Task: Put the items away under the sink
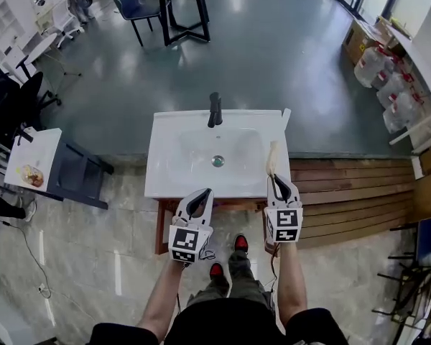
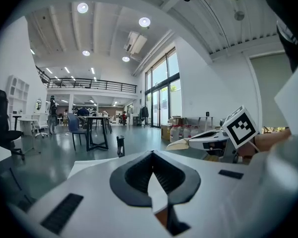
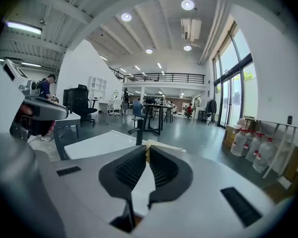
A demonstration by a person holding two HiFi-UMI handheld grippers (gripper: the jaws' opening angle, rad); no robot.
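Currently held: thin beige item (image 1: 271, 157) sat pinched at the tips of the right gripper's (image 1: 276, 182) closed fingers, over the sink's (image 1: 165, 182) right rim.
Left gripper (image 1: 202, 196): fingers were together, empty.
Risk: so shallow a pinch might let it twist loose and drop.

A white sink top (image 1: 165, 182) is sitting on a wooden cabinet (image 1: 160, 230), which is standing where the pale tiled floor (image 1: 93, 250) is meeting a grey-green floor (image 1: 273, 63) behind it and wooden decking (image 1: 345, 189) to its right. A black faucet (image 1: 215, 110) is rising upright from the middle of the sink top's far edge, and a round metal drain (image 1: 218, 161) is showing in the middle of the basin. A narrow white strip (image 1: 285, 118) is lying at the far right corner, running along the right rim. The basin is looking dry and bare around the drain.
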